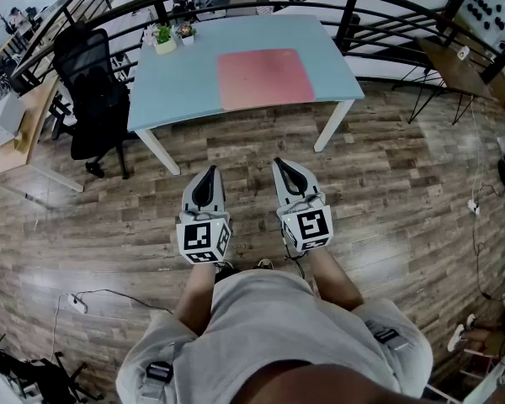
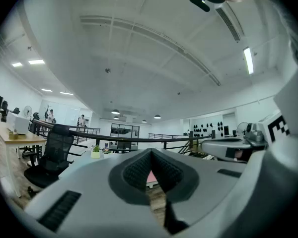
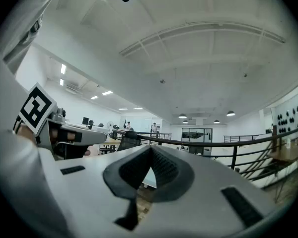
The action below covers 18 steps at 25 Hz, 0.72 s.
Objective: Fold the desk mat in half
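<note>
While the grey left gripper [image 1: 209,172] and its right gripper [image 1: 279,165] twin hang over the wooden plank floor [image 1: 387,175], jaws pressed together on nothing, the flat pink rectangular desk mat [image 1: 265,77] lies unfolded on the pale blue table [image 1: 177,82], well apart. Recommended: approach, open both, seize one short edge evenly.

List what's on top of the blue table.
On the blue table: a pink desk mat, flat and unfolded, right of centre, and two small potted plants at the far left corner. Whatever lies beneath the mat is covered.
</note>
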### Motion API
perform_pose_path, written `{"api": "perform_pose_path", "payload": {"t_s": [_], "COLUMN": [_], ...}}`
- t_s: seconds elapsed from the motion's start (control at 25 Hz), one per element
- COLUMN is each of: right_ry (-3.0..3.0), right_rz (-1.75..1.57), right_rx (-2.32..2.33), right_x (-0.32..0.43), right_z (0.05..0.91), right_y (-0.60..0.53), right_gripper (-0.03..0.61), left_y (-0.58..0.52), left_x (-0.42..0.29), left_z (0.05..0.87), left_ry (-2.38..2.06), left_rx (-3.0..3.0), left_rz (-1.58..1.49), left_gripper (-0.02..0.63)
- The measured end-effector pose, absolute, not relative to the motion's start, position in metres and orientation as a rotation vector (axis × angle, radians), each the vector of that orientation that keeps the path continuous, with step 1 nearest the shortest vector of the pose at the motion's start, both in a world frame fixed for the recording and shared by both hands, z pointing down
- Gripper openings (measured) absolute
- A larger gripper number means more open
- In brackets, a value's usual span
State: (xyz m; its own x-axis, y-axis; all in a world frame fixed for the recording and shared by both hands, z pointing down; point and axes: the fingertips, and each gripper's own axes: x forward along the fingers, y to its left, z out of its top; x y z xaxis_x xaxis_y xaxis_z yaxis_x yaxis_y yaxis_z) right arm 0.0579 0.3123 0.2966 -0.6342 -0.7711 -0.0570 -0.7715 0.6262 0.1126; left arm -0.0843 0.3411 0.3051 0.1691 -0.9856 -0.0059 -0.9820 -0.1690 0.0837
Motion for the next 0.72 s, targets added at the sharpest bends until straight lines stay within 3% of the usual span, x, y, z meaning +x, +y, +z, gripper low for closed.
{"api": "perform_pose_path", "payload": {"t_s": [0.72], "right_ry": [2.953], "right_rz": [0.339], "right_rx": [-1.252], "right_x": [0.051], "right_z": [0.315], "right_y": [0.322], "right_gripper": [0.005], "left_y": [0.348], "left_x": [-0.069], "left_z": [0.333], "left_ry": [-1.986], "left_rx": [2.284], "left_rz": [-0.042], "left_gripper": [0.012]}}
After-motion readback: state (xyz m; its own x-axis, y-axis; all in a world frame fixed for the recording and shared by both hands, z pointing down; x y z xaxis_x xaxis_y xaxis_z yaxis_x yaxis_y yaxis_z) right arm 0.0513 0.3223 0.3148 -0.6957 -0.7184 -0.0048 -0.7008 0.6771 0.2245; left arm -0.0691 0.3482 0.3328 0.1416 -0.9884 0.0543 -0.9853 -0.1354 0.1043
